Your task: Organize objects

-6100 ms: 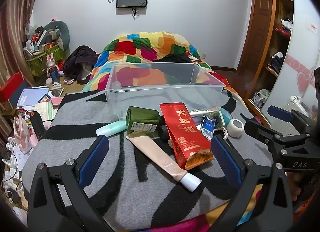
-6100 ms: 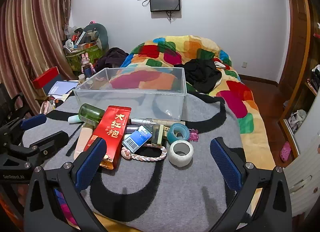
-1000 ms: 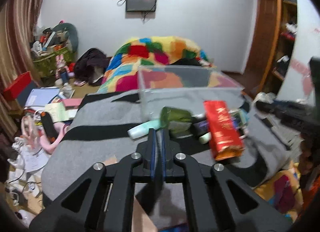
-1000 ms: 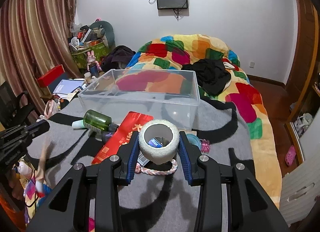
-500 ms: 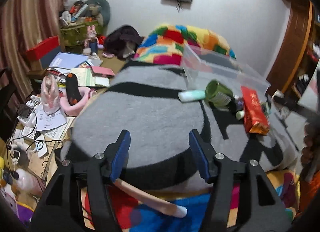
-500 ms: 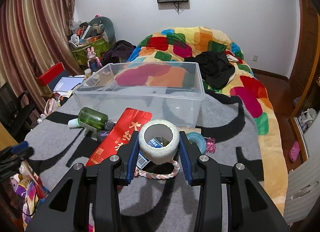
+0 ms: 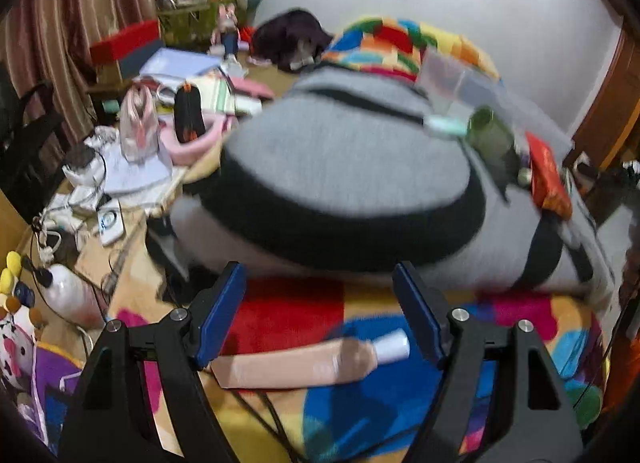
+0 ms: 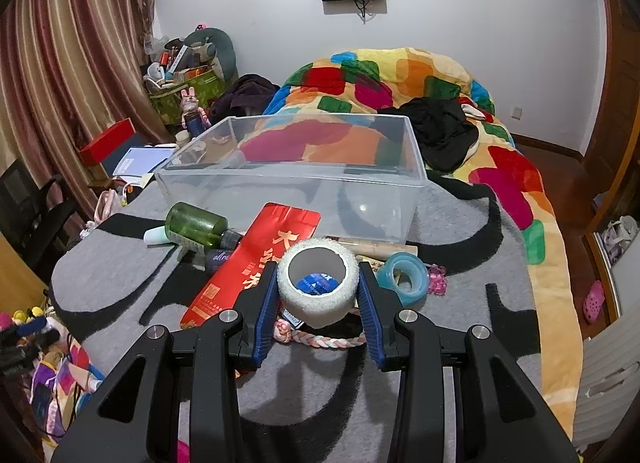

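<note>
The right gripper [image 8: 318,313] is clamping a white tape roll [image 8: 317,283] by its outer sides above the grey blanket [image 8: 120,263], short of the clear bin [image 8: 288,177]. It looks light and slightly squashy, so a gentle grip suits. The left gripper [image 7: 318,317] is opening over a beige tube [image 7: 296,363], pads clear of it; blur is hiding detail.

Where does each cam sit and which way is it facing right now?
Left wrist: on the left tongs, pitched down past the grey blanket's edge; a beige tube lies below its opening jaws.
Right wrist: on the right tongs, facing the clear bin; jaws clamp a white tape roll.
Shared: green bottle, red packet, grey blanket, bin.
</note>
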The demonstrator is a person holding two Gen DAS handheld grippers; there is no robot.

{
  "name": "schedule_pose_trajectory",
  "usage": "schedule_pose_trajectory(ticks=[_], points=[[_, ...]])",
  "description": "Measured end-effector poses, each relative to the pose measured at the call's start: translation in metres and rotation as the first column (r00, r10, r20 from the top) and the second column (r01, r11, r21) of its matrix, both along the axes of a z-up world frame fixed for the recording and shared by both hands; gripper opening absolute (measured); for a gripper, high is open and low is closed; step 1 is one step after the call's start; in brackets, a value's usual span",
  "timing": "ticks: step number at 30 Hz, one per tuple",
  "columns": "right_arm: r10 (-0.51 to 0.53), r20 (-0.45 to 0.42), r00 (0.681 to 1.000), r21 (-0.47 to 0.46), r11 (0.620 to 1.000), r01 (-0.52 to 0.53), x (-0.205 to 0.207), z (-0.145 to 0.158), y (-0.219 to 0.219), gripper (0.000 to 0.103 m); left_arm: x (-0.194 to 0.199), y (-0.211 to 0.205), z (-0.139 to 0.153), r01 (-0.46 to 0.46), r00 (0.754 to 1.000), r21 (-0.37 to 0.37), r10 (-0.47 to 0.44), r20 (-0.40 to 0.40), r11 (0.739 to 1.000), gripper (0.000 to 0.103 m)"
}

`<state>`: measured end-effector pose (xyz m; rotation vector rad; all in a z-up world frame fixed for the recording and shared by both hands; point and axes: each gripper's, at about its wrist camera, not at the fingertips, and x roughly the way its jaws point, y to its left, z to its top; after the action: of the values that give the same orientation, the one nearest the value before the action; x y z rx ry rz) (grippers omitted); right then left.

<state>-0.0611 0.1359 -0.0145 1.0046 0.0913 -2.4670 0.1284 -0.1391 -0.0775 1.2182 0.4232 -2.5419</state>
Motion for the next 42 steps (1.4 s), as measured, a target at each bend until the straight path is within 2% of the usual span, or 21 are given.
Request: schedule_pose_trajectory(ticks=[4,7,11,13,15,17,19,22,25,27,33,35,37,39,42], points=[[0.004,0.014,1.000,0.000,1.000,-0.004,0.000,-0.003,-0.003,0.035,0.000,0.016,-0.023,0.087,0.993,-0.031,-0.084,0.089,0.996,0.076],[0.007,0.014,1.000,0.008,1.000,-0.007,0.002,-0.004,-0.005,0.035,-0.003,0.030,-0.039,0.179,0.974,-0.059,-0.168,0.150,0.982,0.076],[0.006,0.013,1.000,0.011,1.000,-0.006,0.004,-0.003,-0.005,0.035,-0.003,0.040,-0.045,0.274,0.950,-0.034,-0.265,0.167,0.961,0.074],[0.005,0.013,1.000,0.014,1.000,-0.005,0.005,-0.003,-0.005,0.035,-0.003,0.041,-0.048,0.295,0.943,-0.031,-0.285,0.171,0.955,0.074],[0.004,0.014,1.000,0.015,1.000,-0.004,0.005,-0.003,-0.005,0.035,-0.004,0.036,-0.050,0.297,0.942,0.006,-0.294,0.165,0.955,0.073],[0.005,0.020,1.000,0.020,1.000,-0.005,0.005,-0.004,-0.006,0.035,-0.006,0.029,-0.052,0.286,0.943,0.042,-0.289,0.166,0.957,0.066],[0.009,0.022,1.000,0.024,1.000,-0.009,0.005,-0.004,-0.008,0.035,-0.008,0.024,-0.056,0.274,0.943,0.044,-0.277,0.186,0.961,0.047],[0.017,0.015,1.000,0.032,0.999,-0.017,0.008,-0.003,-0.011,0.035,-0.006,0.019,-0.060,0.267,0.937,0.011,-0.263,0.229,0.964,0.026],[0.021,0.014,1.000,0.034,0.999,-0.022,0.009,-0.003,-0.013,0.035,0.000,0.015,-0.062,0.264,0.935,0.019,-0.260,0.241,0.964,0.018],[0.024,0.017,1.000,0.035,0.999,-0.024,0.010,-0.004,-0.016,0.035,0.004,0.013,-0.063,0.259,0.936,0.025,-0.257,0.241,0.966,0.018],[0.033,0.020,0.999,0.040,0.999,-0.034,0.012,-0.005,-0.021,0.035,0.011,0.011,-0.045,0.234,0.956,0.034,-0.236,0.174,0.972,0.018],[0.034,0.017,0.999,0.040,0.999,-0.035,0.013,-0.004,-0.020,0.035,0.012,0.012,-0.037,0.238,0.957,0.018,-0.238,0.165,0.971,0.023],[0.035,0.015,0.999,0.039,0.999,-0.036,0.013,-0.002,-0.019,0.035,0.018,0.011,-0.033,0.234,0.960,-0.005,-0.230,0.157,0.972,0.040],[0.035,0.015,0.999,0.039,0.999,-0.035,0.013,-0.002,-0.019,0.035,0.025,0.005,-0.028,0.221,0.964,-0.012,-0.217,0.151,0.975,0.051],[0.035,0.021,0.999,0.039,0.999,-0.035,0.013,-0.003,-0.019,0.035,0.029,0.000,-0.038,0.214,0.962,0.004,-0.212,0.170,0.977,0.052]])
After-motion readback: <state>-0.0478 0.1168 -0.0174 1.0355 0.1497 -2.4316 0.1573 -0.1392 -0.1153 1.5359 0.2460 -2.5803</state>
